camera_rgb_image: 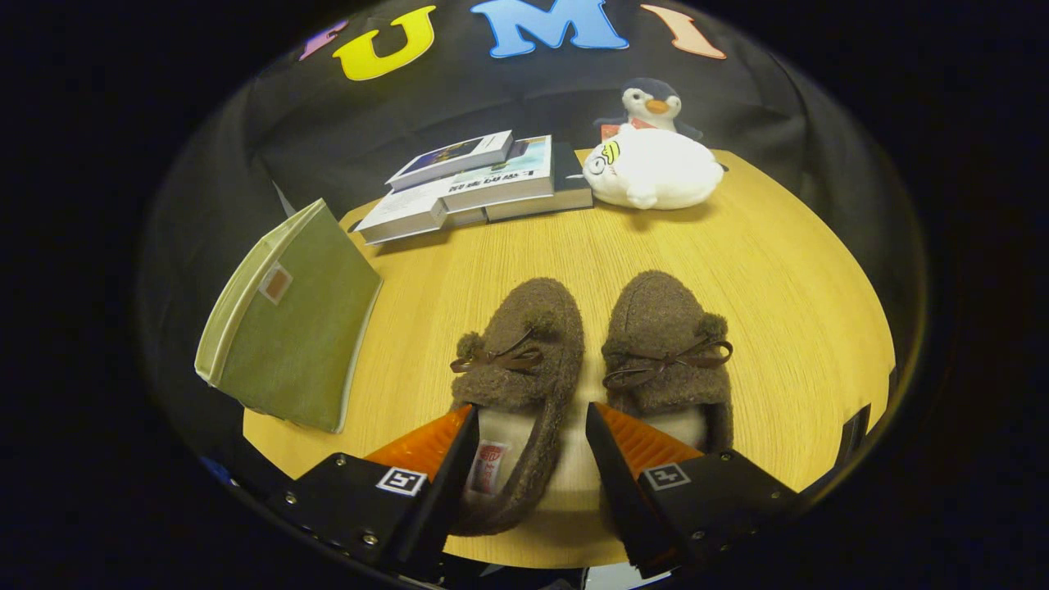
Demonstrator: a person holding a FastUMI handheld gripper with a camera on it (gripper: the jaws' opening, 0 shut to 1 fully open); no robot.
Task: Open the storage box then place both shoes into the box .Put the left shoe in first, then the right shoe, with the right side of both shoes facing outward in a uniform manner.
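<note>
Gripper view had your gripper (531, 442) with fingers apart, hanging low over the heel ends of two brown fuzzy shoes, the left finger over the left shoe (515, 385), the right finger over the right shoe (668, 360); neither finger pressed on anything I could tell. Both shoes sat side by side on the wooden table (778, 311), toes pointing away from you. Storage box (288, 328), green fabric, lay beyond the left finger, near the left shoe, lid down. Judged step: opening the box, not yet done, so you needed to swing over and lift that lid first. Count: two shoes, one box, three books (475, 184), two plush toys (651, 168).
</note>
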